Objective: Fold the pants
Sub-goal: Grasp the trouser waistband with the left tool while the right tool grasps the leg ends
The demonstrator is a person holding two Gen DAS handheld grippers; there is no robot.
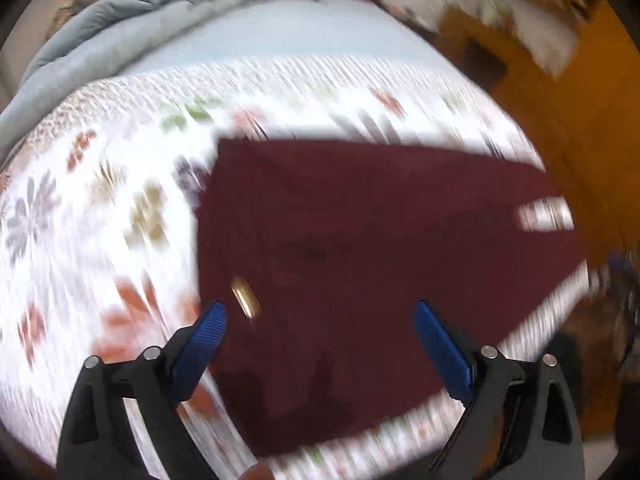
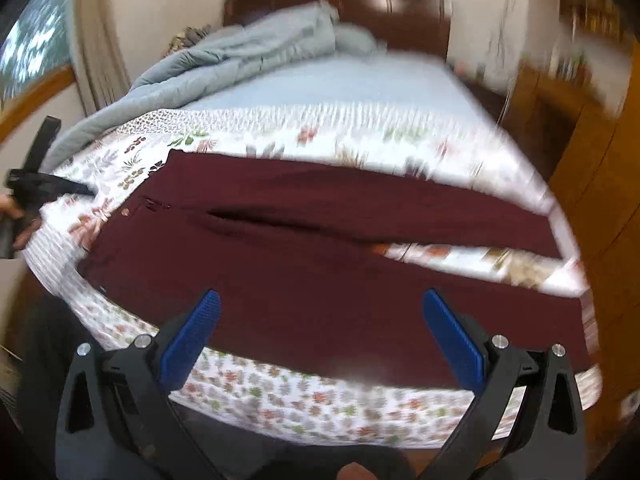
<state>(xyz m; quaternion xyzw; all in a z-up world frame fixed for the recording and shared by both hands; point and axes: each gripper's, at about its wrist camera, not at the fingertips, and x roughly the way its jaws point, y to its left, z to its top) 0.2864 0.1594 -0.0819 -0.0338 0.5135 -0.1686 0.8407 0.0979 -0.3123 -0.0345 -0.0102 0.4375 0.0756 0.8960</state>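
Observation:
Dark maroon pants (image 2: 304, 256) lie flat across the floral bedspread (image 2: 280, 400), waistband to the left, two legs running right with a gap between them. My right gripper (image 2: 320, 312) is open and empty, above the near leg. In the left wrist view the pants (image 1: 360, 240) show blurred, with a brass button (image 1: 245, 297) near the waistband. My left gripper (image 1: 320, 320) is open and empty over the waist end. The left gripper also shows at the left edge of the right wrist view (image 2: 48, 188).
A crumpled pale blue duvet (image 2: 240, 52) lies at the head of the bed by the dark wooden headboard (image 2: 400, 16). Wooden furniture (image 2: 592, 184) stands to the right. The bed's near edge (image 2: 304, 436) drops off below my right gripper.

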